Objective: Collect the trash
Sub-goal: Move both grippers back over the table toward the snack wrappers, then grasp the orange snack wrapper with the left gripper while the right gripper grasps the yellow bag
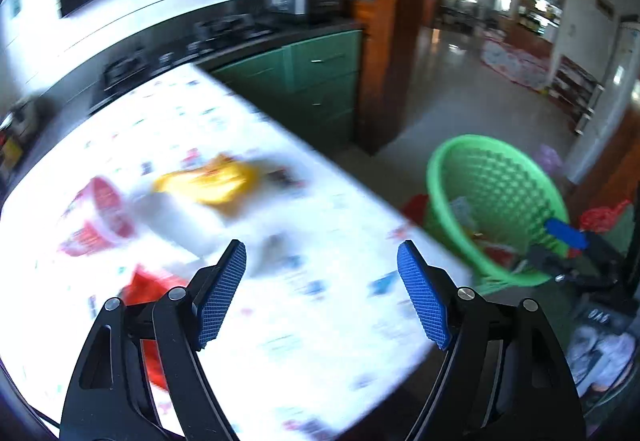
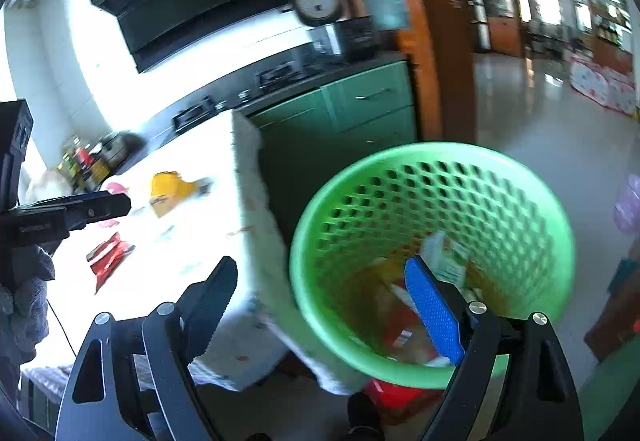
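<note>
Only the left wrist view shows the red-and-white cup [image 1: 102,215] lying on the worktop [image 1: 320,321] beside the green basket [image 2: 432,177]. The right wrist view looks into that basket, where wrappers [image 2: 404,325] lie. Both the left hand-held gripper [image 1: 322,261] and the right hand-held gripper [image 2: 320,277] are released, grasping nothing.

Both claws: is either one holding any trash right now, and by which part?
Nothing is held. The left claw stands open above the table, and the right claw stands open by the green basket.
</note>
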`<state>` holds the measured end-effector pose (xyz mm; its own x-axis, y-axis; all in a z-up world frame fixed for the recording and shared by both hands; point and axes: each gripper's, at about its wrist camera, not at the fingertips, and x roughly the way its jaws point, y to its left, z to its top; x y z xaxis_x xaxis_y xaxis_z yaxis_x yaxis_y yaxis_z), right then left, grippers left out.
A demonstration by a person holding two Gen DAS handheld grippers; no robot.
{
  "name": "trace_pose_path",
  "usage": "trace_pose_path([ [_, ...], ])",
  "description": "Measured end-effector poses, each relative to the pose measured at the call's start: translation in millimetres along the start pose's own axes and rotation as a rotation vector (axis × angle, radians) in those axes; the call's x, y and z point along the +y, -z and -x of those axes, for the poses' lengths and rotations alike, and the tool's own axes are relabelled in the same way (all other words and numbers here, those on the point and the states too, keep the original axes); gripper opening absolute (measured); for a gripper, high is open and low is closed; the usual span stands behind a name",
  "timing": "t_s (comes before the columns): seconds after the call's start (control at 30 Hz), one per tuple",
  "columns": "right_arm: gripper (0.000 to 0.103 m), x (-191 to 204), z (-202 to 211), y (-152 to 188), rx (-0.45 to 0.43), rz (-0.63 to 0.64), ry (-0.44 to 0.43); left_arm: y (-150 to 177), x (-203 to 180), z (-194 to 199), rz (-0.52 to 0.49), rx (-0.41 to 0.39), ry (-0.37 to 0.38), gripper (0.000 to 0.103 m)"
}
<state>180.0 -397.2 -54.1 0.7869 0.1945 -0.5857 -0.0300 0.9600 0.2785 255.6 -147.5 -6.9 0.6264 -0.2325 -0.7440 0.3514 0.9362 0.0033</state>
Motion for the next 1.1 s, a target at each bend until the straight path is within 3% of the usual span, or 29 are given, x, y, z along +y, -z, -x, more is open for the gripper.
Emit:
trace_pose_path([
  [0.27,0.083,60,-28,-18,0.035,0.081,-0.097,28,102,6,0.096,0.048,-0.144,0.086],
  [0.43,0.083,91,-51,-30,0.067,0.12,-0.149,41,148,-5,0.148,0.092,-0.158,0.086],
  [0.6,0.083,116,-74,-41,0.098,0.151,-0.187,49,175,-25,0.186,0.137,-0.099,0.086],
  [0.83,0.083,142,-103,-53,0.128,0.215,-0.198,53,183,-52,0.183,0.194,-0.049,0.086],
  [0.93,0.083,151,-113,-56,0.133,0.228,-0.204,54,186,-58,0.196,0.2,-0.01,0.081],
  [1.1,0.083,167,-131,-65,0.145,0.244,-0.231,56,182,-61,0.168,0.197,0.017,0.063],
])
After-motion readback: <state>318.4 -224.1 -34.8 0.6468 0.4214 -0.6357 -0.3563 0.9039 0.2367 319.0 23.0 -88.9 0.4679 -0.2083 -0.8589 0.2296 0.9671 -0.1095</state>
